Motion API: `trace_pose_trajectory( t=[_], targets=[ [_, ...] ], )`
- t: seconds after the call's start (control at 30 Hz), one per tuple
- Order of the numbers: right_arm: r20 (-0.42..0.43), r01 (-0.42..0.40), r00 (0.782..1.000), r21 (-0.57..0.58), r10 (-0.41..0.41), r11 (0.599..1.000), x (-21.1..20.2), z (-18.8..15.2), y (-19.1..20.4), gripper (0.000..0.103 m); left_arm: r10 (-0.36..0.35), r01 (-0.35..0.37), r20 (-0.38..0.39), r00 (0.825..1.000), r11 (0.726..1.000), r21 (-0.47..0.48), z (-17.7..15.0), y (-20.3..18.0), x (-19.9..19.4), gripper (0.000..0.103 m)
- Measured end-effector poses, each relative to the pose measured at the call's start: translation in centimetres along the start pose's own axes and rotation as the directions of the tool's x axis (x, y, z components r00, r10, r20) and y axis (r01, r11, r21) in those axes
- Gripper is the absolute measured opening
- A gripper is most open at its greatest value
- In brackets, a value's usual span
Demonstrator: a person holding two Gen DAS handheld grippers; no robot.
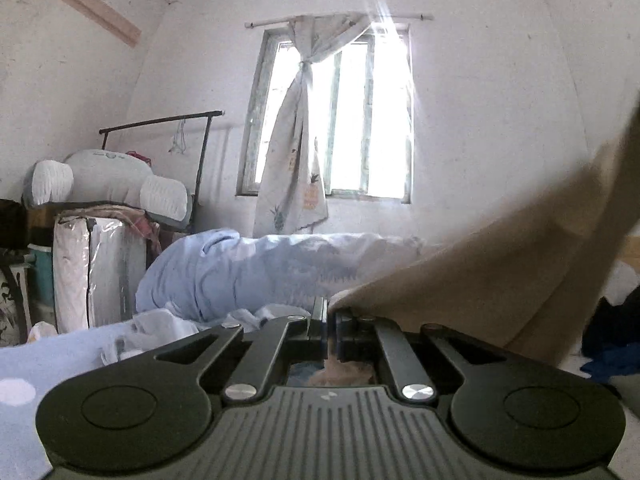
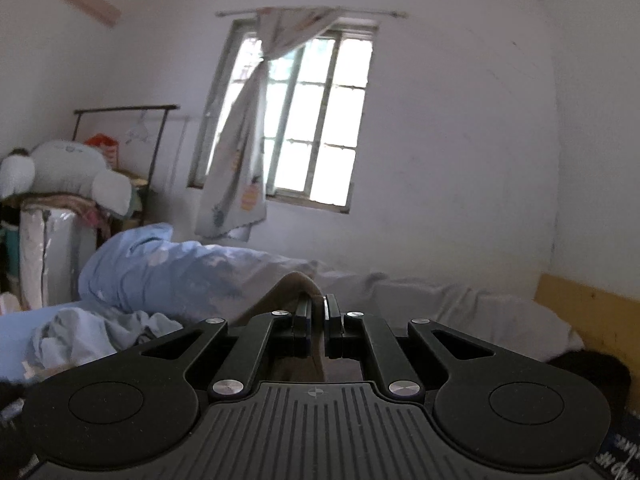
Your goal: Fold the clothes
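The left gripper (image 1: 329, 312) is closed on an edge of the beige garment (image 1: 500, 264). From the pinch point the cloth rises up and to the right, out of the left wrist view (its far end is not visible), so its long axis runs rightward toward the other hand. The right gripper (image 2: 317, 306) is also clamped on the beige garment (image 2: 294, 286), with a fold of it bulging over the fingertips. Both grippers are raised above the bed (image 2: 24, 320), on which a blue quilt (image 2: 168, 268) lies ahead. Judgement: the garment hangs stretched between the two grips, neither hand nearer; the next fold depends on bringing the held edges together.
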State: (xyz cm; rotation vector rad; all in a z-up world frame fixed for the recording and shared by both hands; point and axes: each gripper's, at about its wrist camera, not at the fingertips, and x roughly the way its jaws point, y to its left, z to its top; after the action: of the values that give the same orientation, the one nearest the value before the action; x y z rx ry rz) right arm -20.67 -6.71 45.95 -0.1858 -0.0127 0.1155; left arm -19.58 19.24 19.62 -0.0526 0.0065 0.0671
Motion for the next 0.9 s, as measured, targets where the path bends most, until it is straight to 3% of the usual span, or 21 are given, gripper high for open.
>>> trace_pose_trajectory(
  t=[0.2,0.3,0.6,0.67,0.8,0.9],
  targets=[
    [0.068,0.013,0.998,0.043,-0.016,0.999,-3.4,1.4,-2.6,0.007,-0.043,0.038,0.066,0.997,0.997,0.070,6.6,0.1,0.0,0.007],
    [0.101,0.019,0.995,0.064,-0.025,0.998,-5.1,2.1,-3.9,0.007,-0.073,0.060,0.134,0.988,0.994,0.095,11.1,-0.8,-0.6,0.007],
    [0.200,0.031,0.978,0.130,-0.057,0.991,-10.2,4.2,-7.7,0.007,-0.157,0.120,0.299,0.941,0.983,0.140,26.2,-4.8,-3.7,0.007],
    [0.245,0.033,0.967,0.141,-0.067,0.990,-11.7,4.1,-10.9,0.007,-0.174,0.134,0.338,0.925,0.981,0.140,29.2,-5.8,-4.5,0.007],
    [0.335,0.015,0.940,0.147,-0.064,0.989,-15.9,6.0,-13.2,0.007,-0.203,0.170,0.384,0.901,0.978,0.120,33.6,-7.2,-5.4,0.007],
    [0.367,-0.059,0.930,0.158,-0.003,0.986,-18.8,6.7,-13.8,0.007,-0.202,0.159,0.407,0.891,0.978,0.137,35.3,-7.8,-5.5,0.007]
  ],
)
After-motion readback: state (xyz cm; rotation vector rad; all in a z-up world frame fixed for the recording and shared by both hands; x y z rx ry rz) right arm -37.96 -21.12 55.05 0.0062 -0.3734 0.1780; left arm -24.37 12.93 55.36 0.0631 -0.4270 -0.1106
